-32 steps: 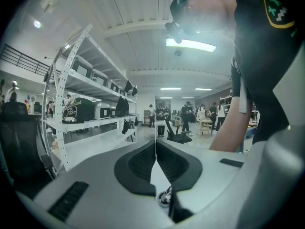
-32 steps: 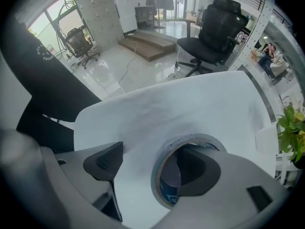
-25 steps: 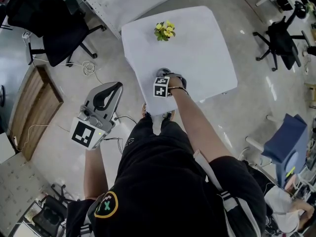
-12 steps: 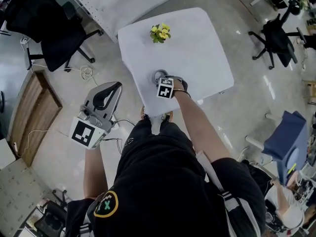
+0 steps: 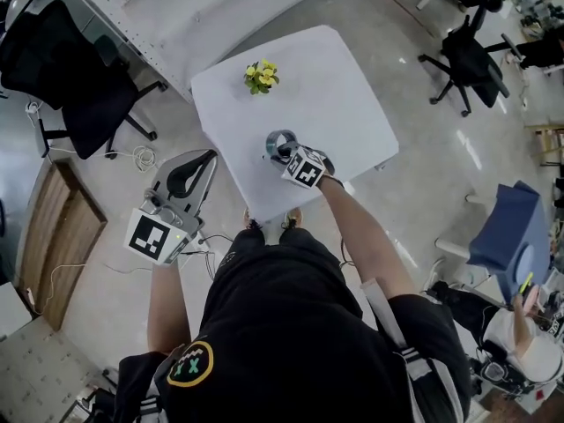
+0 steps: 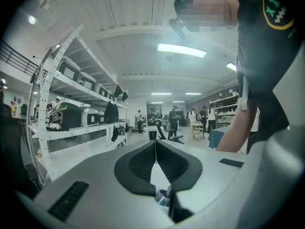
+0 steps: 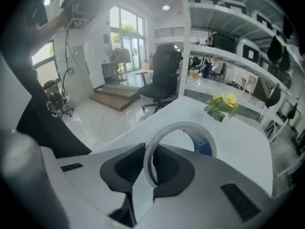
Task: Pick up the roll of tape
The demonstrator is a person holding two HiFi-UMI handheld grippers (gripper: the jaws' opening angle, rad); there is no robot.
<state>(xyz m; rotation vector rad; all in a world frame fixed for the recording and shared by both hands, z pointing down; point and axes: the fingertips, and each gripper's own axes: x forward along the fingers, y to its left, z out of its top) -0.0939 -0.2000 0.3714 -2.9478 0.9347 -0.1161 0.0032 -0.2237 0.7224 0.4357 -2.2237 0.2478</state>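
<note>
The roll of tape [image 7: 183, 149] is a thin grey ring with a blue inner face. My right gripper [image 7: 148, 163] is shut on its near wall and holds it on edge, lifted off the white table [image 7: 238, 147]. In the head view the roll of tape [image 5: 279, 144] hangs above the table's near half, just ahead of my right gripper [image 5: 291, 154]. My left gripper [image 5: 196, 173] is off the table's left side over the floor, its jaws together with nothing between them. In the left gripper view my left gripper [image 6: 155, 149] points level at shelving.
A small yellow flower plant [image 5: 261, 76] stands at the far left of the white table [image 5: 344, 95]. Black office chairs [image 5: 75, 82] stand to the left and at the far right. A long white bench [image 5: 203, 16] runs behind the table. A cable [image 5: 141, 157] lies on the floor.
My right gripper has risen with the tape roll, which now stands clear of the table and shows as a ring. The left gripper has hardly moved.
</note>
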